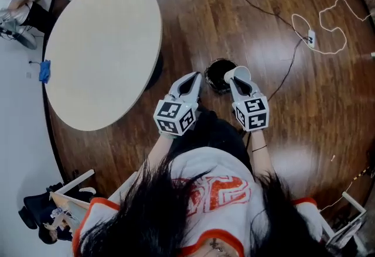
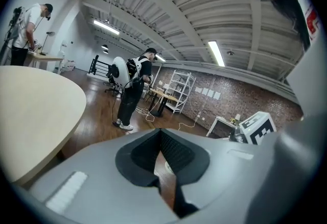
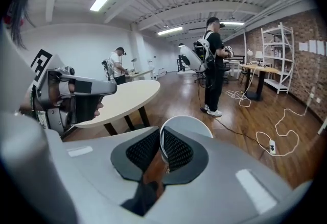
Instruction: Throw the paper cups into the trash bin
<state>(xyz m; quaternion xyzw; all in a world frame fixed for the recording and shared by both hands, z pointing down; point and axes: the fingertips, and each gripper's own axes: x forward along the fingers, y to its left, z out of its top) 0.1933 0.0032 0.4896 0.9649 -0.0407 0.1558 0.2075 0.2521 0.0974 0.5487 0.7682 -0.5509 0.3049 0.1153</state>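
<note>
A white paper cup [image 1: 241, 74] lies on its side in my right gripper [image 1: 235, 82], right beside the small black trash bin [image 1: 213, 72] on the wooden floor. In the right gripper view the cup [image 3: 190, 125] sticks out past the jaws, and the right gripper [image 3: 161, 140] is shut on its rim. My left gripper [image 1: 195, 79] hovers just left of the bin with its tips together and nothing in them. Seen from the left gripper view, the left gripper [image 2: 159, 138] has its pads meeting at the tip, with only floor showing behind.
A large round beige table [image 1: 105, 45] stands to the left, with a blue item [image 1: 45, 71] at its edge. White cables [image 1: 328, 21] and a power strip [image 1: 310, 38] trail over the floor at right. A person [image 3: 214, 65] stands beyond the bin.
</note>
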